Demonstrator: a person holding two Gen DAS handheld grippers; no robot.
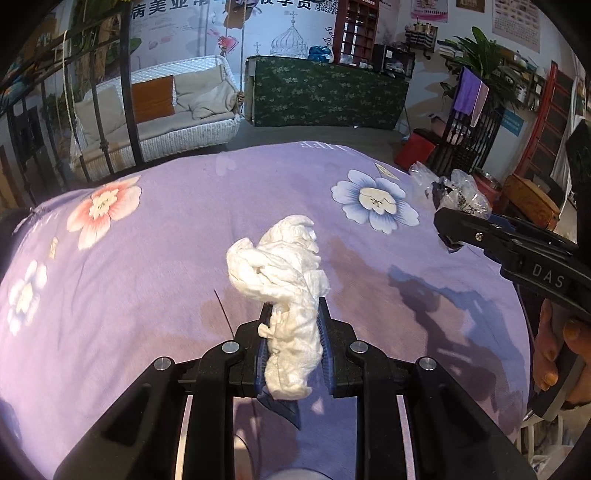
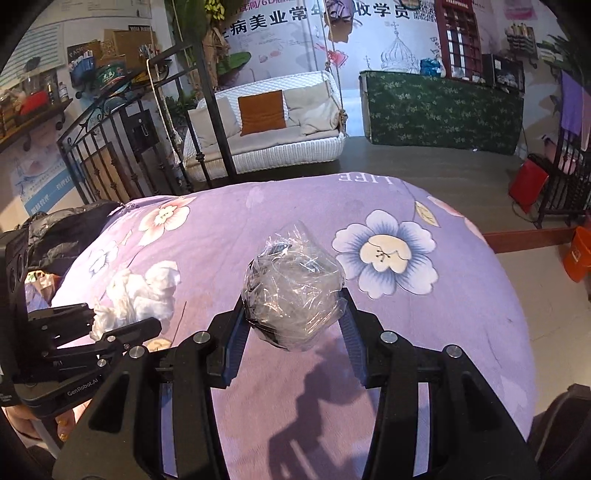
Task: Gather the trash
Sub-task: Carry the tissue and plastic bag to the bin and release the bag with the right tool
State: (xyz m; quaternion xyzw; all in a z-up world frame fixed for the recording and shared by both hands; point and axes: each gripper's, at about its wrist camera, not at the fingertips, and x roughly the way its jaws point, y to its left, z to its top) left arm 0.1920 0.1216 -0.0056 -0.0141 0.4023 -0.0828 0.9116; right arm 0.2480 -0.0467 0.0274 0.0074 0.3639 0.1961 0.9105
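The left gripper (image 1: pixel 291 314) pinches a crumpled white paper tissue wad (image 1: pixel 284 273) above the purple flower-printed bedspread (image 1: pixel 147 258); the right gripper (image 2: pixel 293 314) clamps a crinkled clear plastic wrapper ball (image 2: pixel 293 284) over the same cover. Both items appear light, soft and compressible, the plastic likely slippery, so mid-bulk holds suit. Legible: "DAS" and "GenRobot.AI" on the gripper bodies, "LIFE" on the bedspread.

"DAS" in pale capitals on right hand-held gripper (image 1: pixel 448 230), side of its black arm. "GenRobot.AI" in white on left hand-held gripper (image 2: pixel 98 325), near the base. "LIFE", upside down, white, at far edge of purple bedsheet (image 2: pixel 480 332). Large dark Chinese characters across wall banner (image 2: pixel 317 22), including 美业 and 学员; rest cut off. Other posters too small to read.
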